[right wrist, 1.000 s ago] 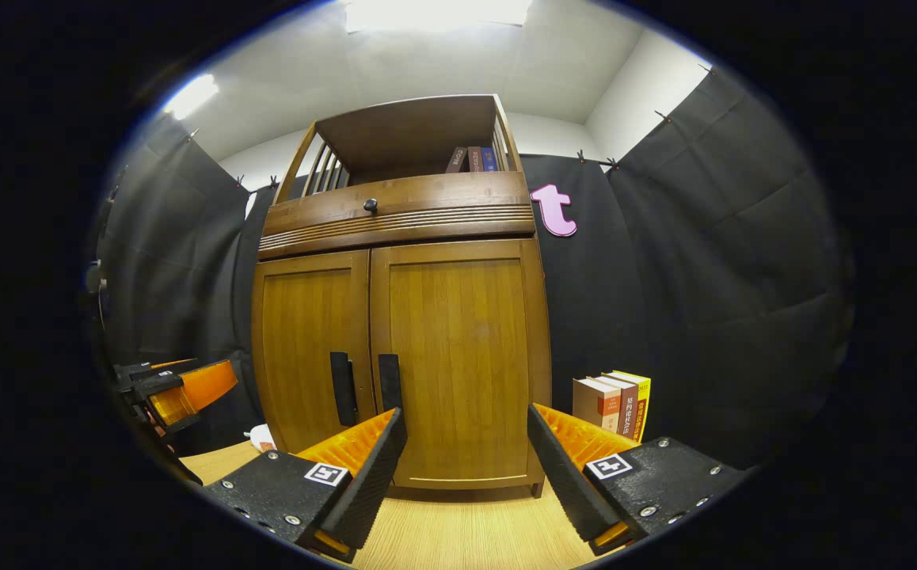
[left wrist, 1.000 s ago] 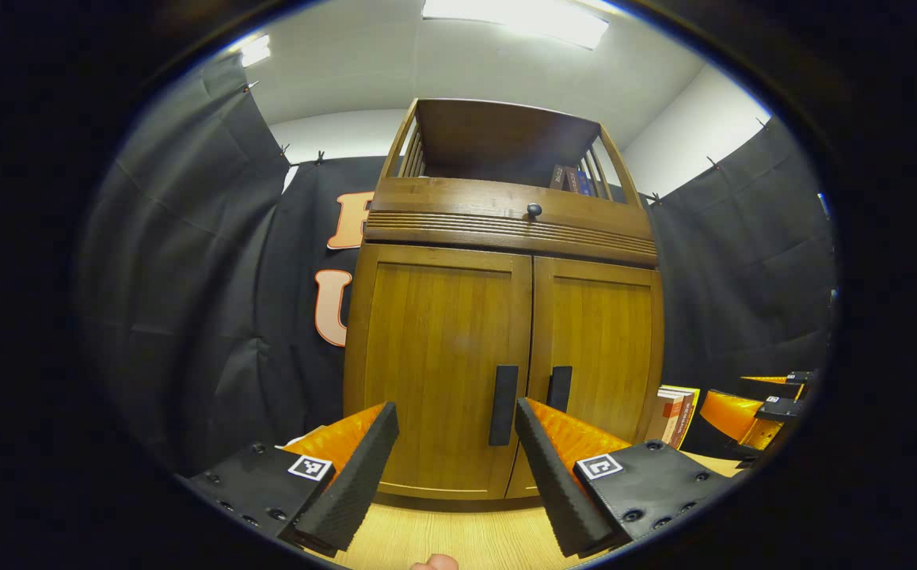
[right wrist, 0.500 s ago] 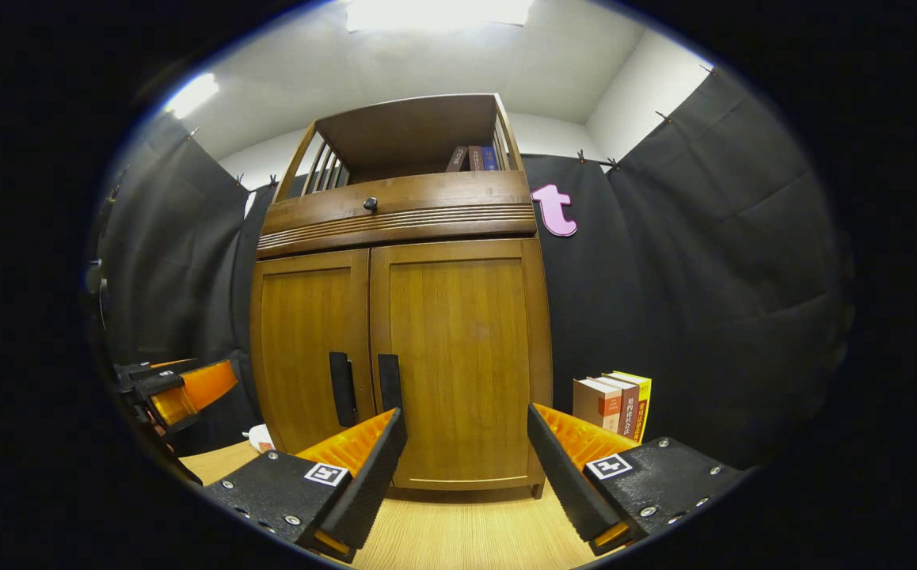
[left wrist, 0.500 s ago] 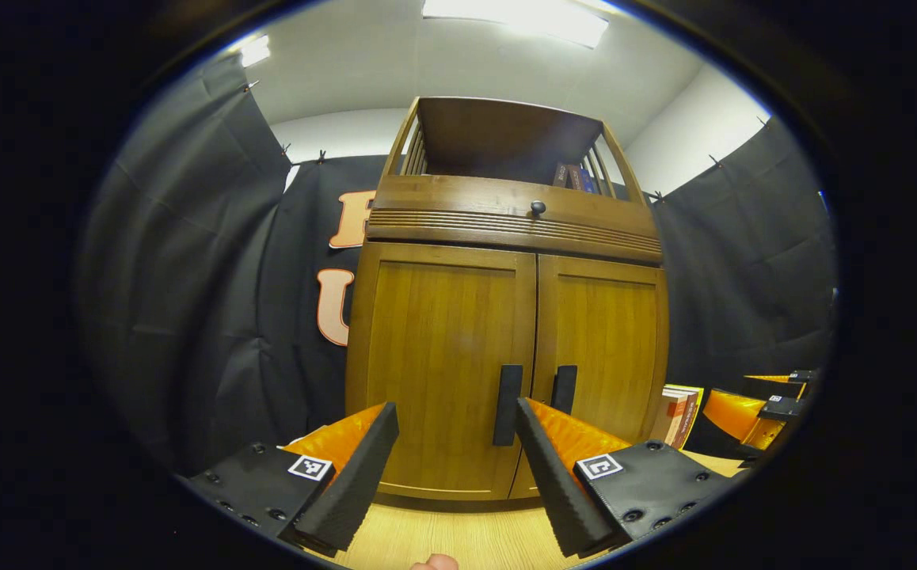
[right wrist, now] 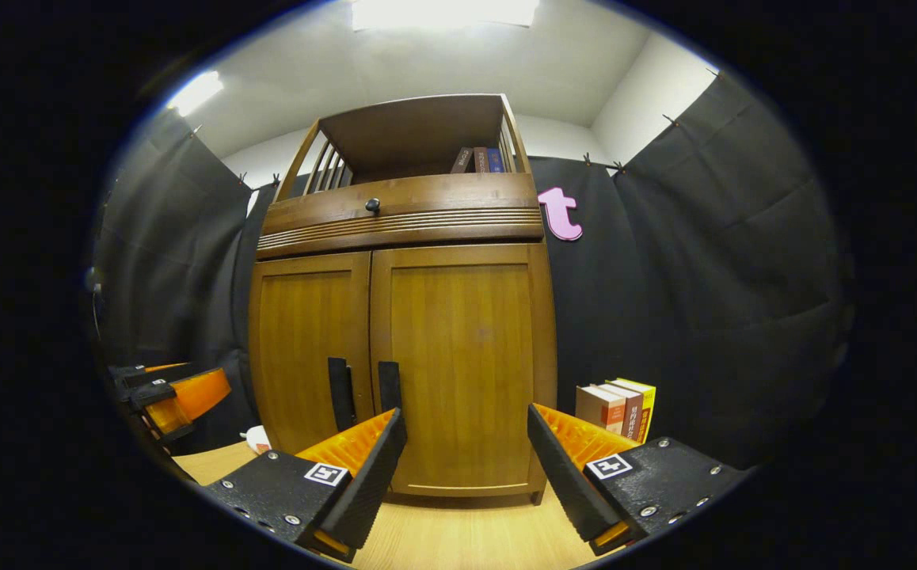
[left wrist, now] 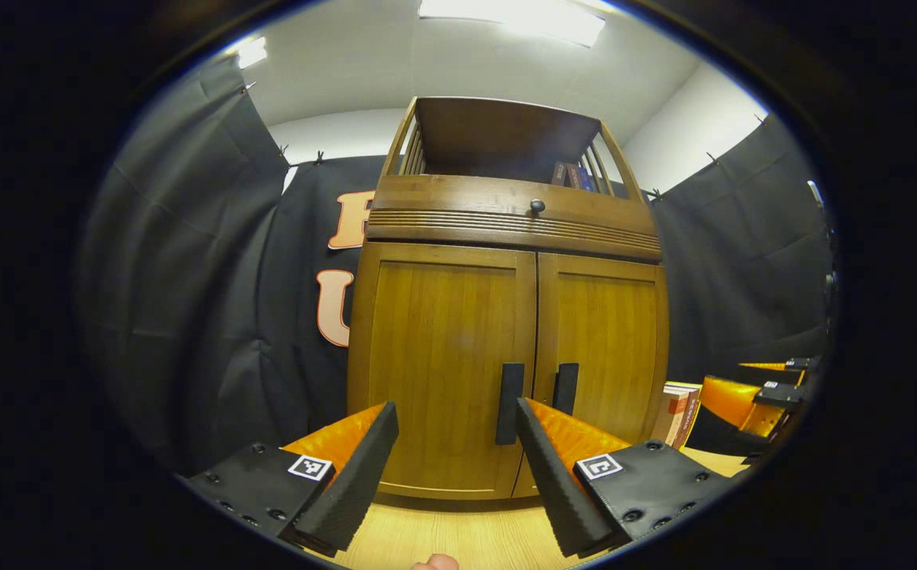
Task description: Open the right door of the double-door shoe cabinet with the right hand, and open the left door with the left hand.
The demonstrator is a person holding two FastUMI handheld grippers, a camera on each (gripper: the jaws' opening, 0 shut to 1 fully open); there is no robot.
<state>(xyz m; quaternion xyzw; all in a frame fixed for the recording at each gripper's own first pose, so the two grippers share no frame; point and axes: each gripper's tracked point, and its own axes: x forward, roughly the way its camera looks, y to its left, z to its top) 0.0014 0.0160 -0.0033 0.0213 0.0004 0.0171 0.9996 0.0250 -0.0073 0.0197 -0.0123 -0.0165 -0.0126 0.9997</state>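
Before the closed brown wooden double-door shoe cabinet (right wrist: 403,348), I hold my right gripper (right wrist: 462,451) and left gripper (left wrist: 454,443) wide and empty, apparently approaching; next, the right closes on the right door's black bar handle (right wrist: 389,385).

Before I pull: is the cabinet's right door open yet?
Shut. The right door sits flush beside the left door; its handle is untouched.

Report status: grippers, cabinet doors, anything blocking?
Left gripper and right gripper open, holding nothing. Both cabinet doors shut, handles untouched. Books beside cabinet, clear of the doors.
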